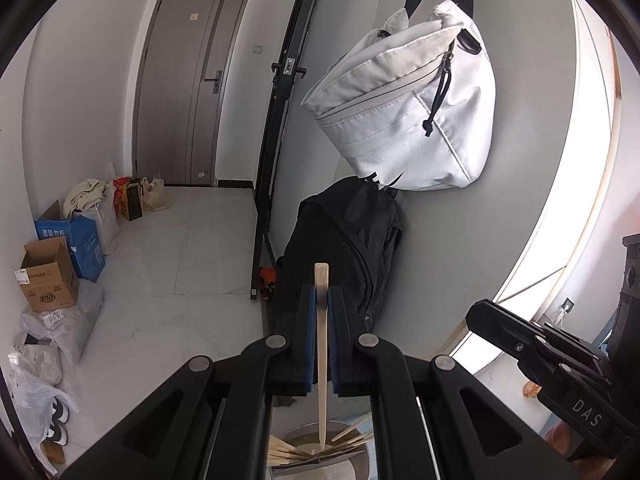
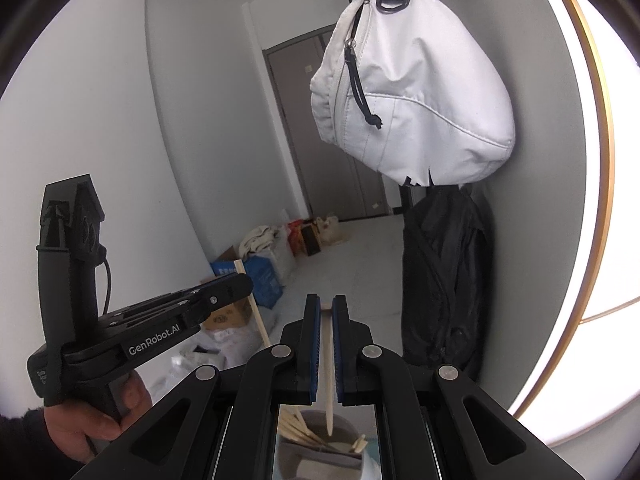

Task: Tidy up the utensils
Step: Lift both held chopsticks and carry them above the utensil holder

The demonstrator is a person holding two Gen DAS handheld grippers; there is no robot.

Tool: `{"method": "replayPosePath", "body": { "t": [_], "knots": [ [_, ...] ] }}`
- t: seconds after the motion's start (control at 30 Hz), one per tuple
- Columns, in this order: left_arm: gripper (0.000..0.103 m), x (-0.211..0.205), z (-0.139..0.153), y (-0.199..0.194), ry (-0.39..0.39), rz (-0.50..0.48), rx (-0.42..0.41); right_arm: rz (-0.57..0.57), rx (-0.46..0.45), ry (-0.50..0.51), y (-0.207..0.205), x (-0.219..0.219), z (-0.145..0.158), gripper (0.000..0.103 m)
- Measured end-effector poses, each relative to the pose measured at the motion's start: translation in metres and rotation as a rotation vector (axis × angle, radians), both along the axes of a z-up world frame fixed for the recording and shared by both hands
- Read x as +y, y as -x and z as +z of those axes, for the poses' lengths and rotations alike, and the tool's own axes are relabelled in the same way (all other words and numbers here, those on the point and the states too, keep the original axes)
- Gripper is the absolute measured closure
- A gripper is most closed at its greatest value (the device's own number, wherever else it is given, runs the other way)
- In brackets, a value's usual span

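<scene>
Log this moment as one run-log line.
left gripper: shut on chopstick | right gripper: shut on second chopstick | both above holder

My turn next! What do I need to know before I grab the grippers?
Left gripper: shut on a chopstick, held upright, tip pointing down over the cup.
Right gripper: shut on its own chopstick, also tip down above the cup.
The cup sits below both grippers and already holds several chopsticks leaning against its sides.
Done: those chopsticks are in. Left: probably lower and let go of these two; neither tip looks to be down among the others yet. Whether more utensils wait elsewhere cannot be seen.
</scene>
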State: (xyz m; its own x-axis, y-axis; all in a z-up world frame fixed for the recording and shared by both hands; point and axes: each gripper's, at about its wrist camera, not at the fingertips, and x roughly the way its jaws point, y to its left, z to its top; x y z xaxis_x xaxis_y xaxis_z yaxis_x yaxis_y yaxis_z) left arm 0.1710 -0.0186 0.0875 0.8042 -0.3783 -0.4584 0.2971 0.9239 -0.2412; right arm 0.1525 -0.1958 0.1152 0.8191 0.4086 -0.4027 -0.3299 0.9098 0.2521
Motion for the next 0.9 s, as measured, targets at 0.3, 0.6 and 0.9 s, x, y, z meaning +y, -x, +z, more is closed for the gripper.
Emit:
{"method": "replayPosePath", "body": {
  "t": [0.3, 0.6, 0.9],
  "knots": [
    [0.101, 0.007, -0.04, -0.008, 0.06, -0.026, 0.021, 0.009, 0.073, 0.028, -0.018, 0.008, -0.04, 0.098],
    [0.101, 0.0, -0.05, 0.003, 0.008, -0.135, 0.018, 0.053, 0.123, 0.063, -0.021, 0.016, -0.069, 0.098],
    [0.101, 0.005, -0.064, 0.014, -0.002, -0.188, 0.075, 0.055, 0.18, -0.031, -0.021, 0.007, -0.082, 0.097]
  ]
}}
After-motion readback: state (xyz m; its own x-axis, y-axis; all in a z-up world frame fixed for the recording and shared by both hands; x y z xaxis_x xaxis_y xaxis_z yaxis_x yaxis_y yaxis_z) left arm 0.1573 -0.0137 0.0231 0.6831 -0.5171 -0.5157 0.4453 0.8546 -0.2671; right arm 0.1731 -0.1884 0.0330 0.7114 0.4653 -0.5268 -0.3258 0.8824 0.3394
